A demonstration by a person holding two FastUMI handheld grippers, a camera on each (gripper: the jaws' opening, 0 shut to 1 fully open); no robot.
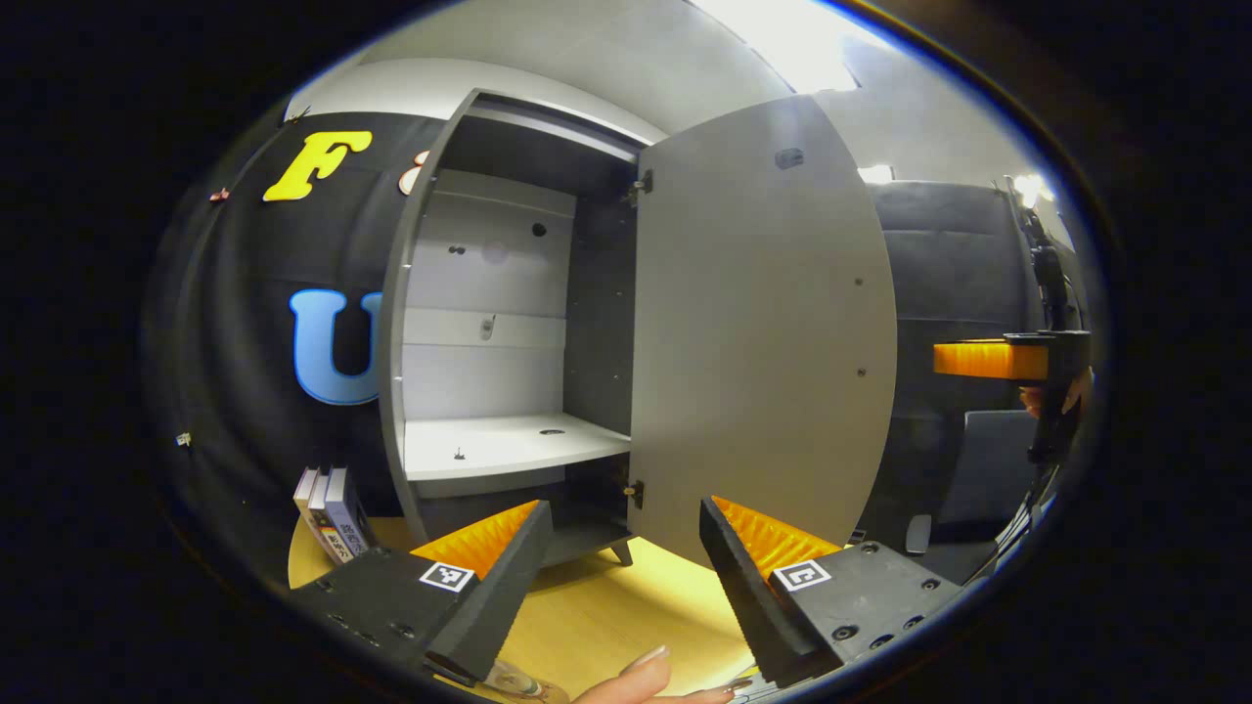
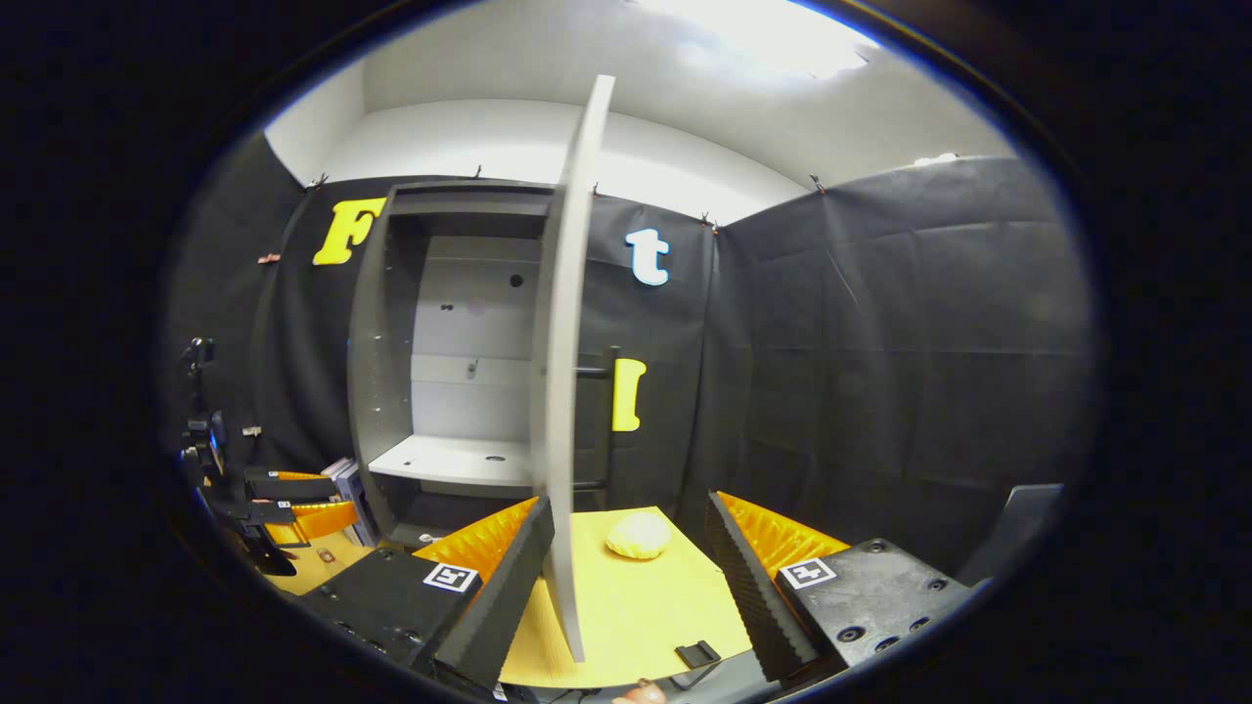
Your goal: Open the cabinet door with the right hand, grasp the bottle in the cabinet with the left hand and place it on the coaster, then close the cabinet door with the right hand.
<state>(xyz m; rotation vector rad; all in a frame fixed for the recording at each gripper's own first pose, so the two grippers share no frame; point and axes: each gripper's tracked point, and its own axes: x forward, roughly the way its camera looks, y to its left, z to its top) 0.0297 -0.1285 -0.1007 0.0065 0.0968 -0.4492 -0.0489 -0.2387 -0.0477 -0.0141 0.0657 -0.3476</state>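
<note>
Standing open: cabinet (image 1: 509, 323), grey, fills the middle of the left gripper view; its white shelf (image 1: 509, 445) is bare apart from small fittings.
Door: cabinet door (image 1: 763, 332) is swung wide, right of centre in the left gripper view; in the right gripper view it is seen edge-on, a tall pale slab running from top centre down to the lower middle, between that gripper's fingers.
Desk: desk (image 2: 636, 606), yellow wood, lies along the bottom of both views under the cabinet's feet.
Left gripper: left gripper (image 1: 626, 577) at the bottom of its own view, fingers spread wide with nothing between them; it also shows at the far left edge of the right gripper view.
Right gripper: right gripper (image 2: 626, 577) at the bottom of its own view, fingers wide, the door's edge standing in the gap; I cannot tell whether either finger touches it.
Books: books (image 1: 333, 513), lower left, upright beside the cabinet.
Lump: pale round lump (image 2: 638, 536) on the desk, lower centre.
Bottle: a clear glassy piece (image 1: 514, 682) at the bottom edge, too cut off to tell.
Fingertips: a person's fingertips (image 1: 650, 670) at the bottom edge.
</note>
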